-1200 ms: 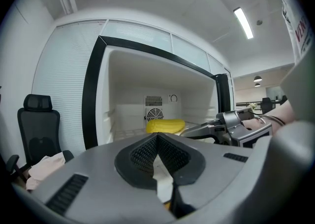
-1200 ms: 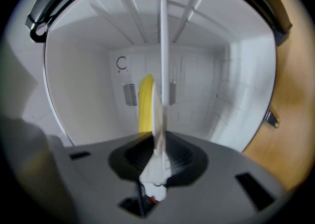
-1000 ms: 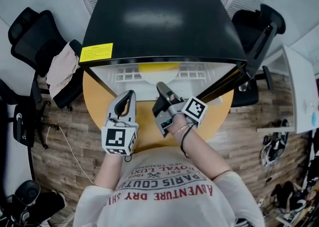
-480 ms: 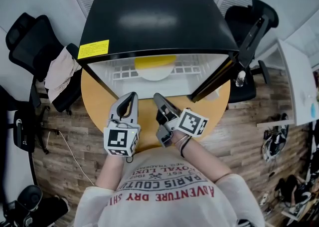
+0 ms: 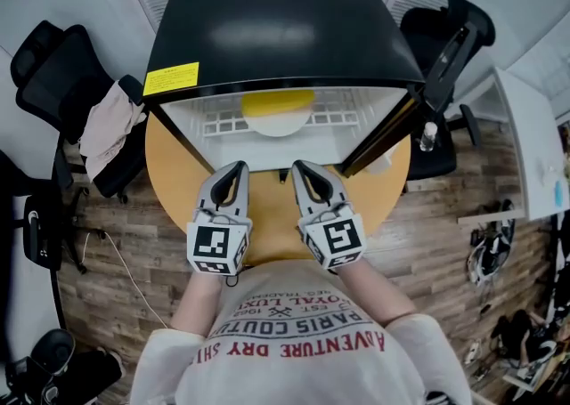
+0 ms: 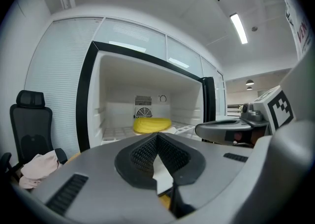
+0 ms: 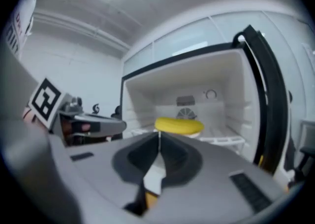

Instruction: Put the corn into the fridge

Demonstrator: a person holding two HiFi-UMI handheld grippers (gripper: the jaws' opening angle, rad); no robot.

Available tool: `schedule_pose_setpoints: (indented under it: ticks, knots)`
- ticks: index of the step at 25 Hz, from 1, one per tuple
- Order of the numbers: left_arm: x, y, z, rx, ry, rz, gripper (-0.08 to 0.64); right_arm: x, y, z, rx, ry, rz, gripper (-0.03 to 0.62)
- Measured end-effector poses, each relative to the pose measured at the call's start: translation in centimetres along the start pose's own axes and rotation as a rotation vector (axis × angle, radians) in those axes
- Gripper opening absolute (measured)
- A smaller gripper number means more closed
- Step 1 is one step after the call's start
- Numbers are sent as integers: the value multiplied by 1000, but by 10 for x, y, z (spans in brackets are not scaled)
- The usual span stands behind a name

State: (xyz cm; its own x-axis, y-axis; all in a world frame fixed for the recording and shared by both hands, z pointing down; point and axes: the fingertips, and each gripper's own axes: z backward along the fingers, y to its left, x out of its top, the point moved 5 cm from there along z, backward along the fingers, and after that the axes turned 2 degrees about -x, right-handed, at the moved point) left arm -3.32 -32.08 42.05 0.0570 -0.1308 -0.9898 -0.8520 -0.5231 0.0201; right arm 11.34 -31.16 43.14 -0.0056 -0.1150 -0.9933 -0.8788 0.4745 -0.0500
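Note:
The yellow corn [image 5: 278, 104] lies on a white plate [image 5: 280, 125] inside the open black fridge [image 5: 276, 29]; it also shows in the left gripper view as the corn [image 6: 151, 125] and in the right gripper view as the corn [image 7: 179, 125]. Both grippers hover side by side over the round wooden table [image 5: 174, 172], in front of the fridge opening. My left gripper [image 5: 235, 169] is shut and empty. My right gripper [image 5: 301, 167] is shut and empty too. Each points toward the fridge interior.
The fridge door [image 5: 405, 118] stands open to the right. Black office chairs [image 5: 62, 74] stand at the left, one draped with a beige cloth [image 5: 111, 118], and another chair [image 5: 454, 47] at the right. A white cabinet [image 5: 539, 154] is at far right.
My right gripper has turned from a tilted pose to upright and now sits level beside the left one, pointing at the fridge. The left gripper has hardly moved.

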Motion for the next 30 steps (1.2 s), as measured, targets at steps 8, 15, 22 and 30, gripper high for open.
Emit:
schedule_pose_setpoints:
  ticks: [8,15,22,30]
  knots:
    - [6,-4,3,-12,-14,-18,25,22,8,4,61,-17,118,28]
    - [7,-6,3,-30,-17,-28,25,24,7,7,49,1,63,28]
    - [14,-9,5,-47,-43,-34,25,35,13,8,66,-3,37,28]
    - [13,-14,5,-65,-37,-35,25,30,11,7,52,12,41,28]
